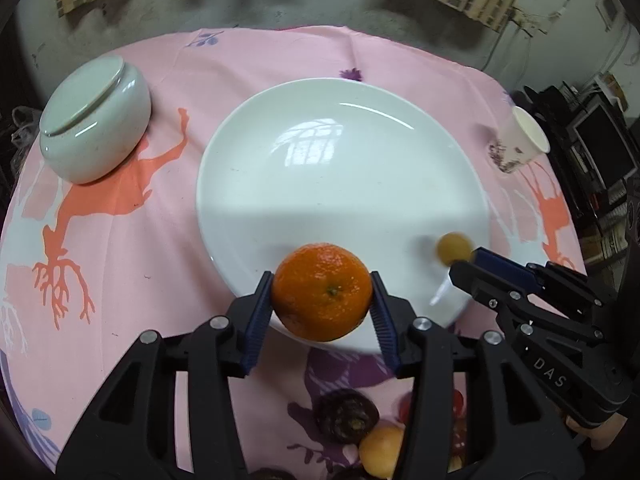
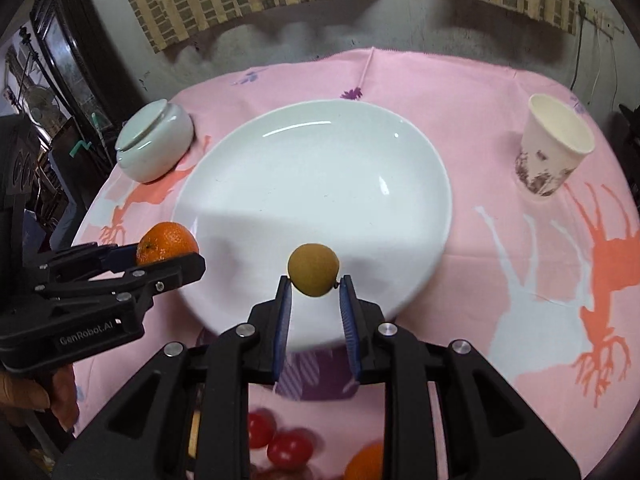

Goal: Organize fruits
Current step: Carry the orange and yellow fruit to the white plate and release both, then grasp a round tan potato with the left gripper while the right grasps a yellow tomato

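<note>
A white plate (image 1: 340, 184) (image 2: 312, 184) lies in the middle of the pink cloth. My left gripper (image 1: 320, 276) (image 2: 168, 258) is shut on an orange (image 1: 322, 298) (image 2: 166, 242), its blue pads against both sides, above the plate's near-left rim. My right gripper (image 2: 315, 280) (image 1: 466, 262) is shut on a small round yellow-brown fruit (image 2: 314, 276) (image 1: 454, 248), pinched at the very fingertips over the plate's near side. Nothing lies on the plate.
An upturned white bowl (image 1: 96, 120) (image 2: 154, 140) sits at the far left, a paper cup (image 1: 520, 140) (image 2: 554, 144) at the far right. Loose fruit lies near me: a dark purple one (image 1: 348, 416), a yellow one (image 1: 380, 450), red ones (image 2: 290, 446), another orange (image 2: 366, 464).
</note>
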The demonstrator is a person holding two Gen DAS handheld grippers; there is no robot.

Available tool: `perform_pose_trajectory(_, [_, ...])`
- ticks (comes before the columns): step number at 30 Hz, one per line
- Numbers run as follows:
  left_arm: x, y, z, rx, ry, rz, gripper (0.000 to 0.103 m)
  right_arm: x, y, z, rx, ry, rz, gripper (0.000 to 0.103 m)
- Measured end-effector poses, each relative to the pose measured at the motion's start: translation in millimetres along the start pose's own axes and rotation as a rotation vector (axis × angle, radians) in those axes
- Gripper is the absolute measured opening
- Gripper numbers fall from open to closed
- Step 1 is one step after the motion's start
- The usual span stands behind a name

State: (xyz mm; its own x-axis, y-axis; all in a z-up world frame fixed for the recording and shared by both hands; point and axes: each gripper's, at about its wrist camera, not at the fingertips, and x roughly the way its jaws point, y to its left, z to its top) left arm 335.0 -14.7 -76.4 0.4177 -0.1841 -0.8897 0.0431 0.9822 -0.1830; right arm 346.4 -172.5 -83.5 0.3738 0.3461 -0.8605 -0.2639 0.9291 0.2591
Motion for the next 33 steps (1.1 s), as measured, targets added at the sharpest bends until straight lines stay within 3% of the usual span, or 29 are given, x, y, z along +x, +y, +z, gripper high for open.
perform_pose_trajectory(2, [-2.6, 3.2, 0.3, -0.007, -0.024, 0.017, 0.070, 1.8, -2.5, -1.9, 0.017, 0.002, 0.008, 0.025])
perform_pose_trajectory(10, [-49.1, 14.5, -32.1, -0.018, -0.075, 0.017, 0.080, -37.8, -8.9, -43.7, 0.068, -0.013, 0.018, 0.026])
perform_pose_trajectory(12, [-64.2, 20.0, -52.8, -0.035, -0.074, 0.008, 0.081, -54.4, -9.8, -66.0, 0.085, -0.015, 0.013, 0.038])
perform_pose_trajectory(13, [-69.7, 22.2, -63.7, -0.039, -0.070, 0.004, 0.082, -62.6, -9.9, -78.4, 0.091, -0.020, 0.004, 0.061])
perform_pose_trajectory(14, [-74.3, 23.7, -76.1, -0.036, -0.065, 0.002, 0.082, -71.3, -9.4, -91.7, 0.091, -0.031, -0.006, 0.066])
perform_pose_trajectory(16, [-81.9, 25.9, -103.3, -0.024, -0.049, 0.029, 0.082, -82.3, -5.2, -117.7, 0.080, -0.006, -0.018, 0.066])
perform_pose_trajectory(24, [-106.3, 31.1, -196.9, -0.068, 0.057, 0.014, 0.084, -119.1, -3.7, -190.4, 0.186, 0.047, 0.000, 0.068])
perform_pose_trajectory(33, [-117.7, 20.9, -248.5, 0.032, 0.089, -0.015, 0.084, -132.0, 18.2, -235.3, 0.200, 0.096, 0.027, 0.073])
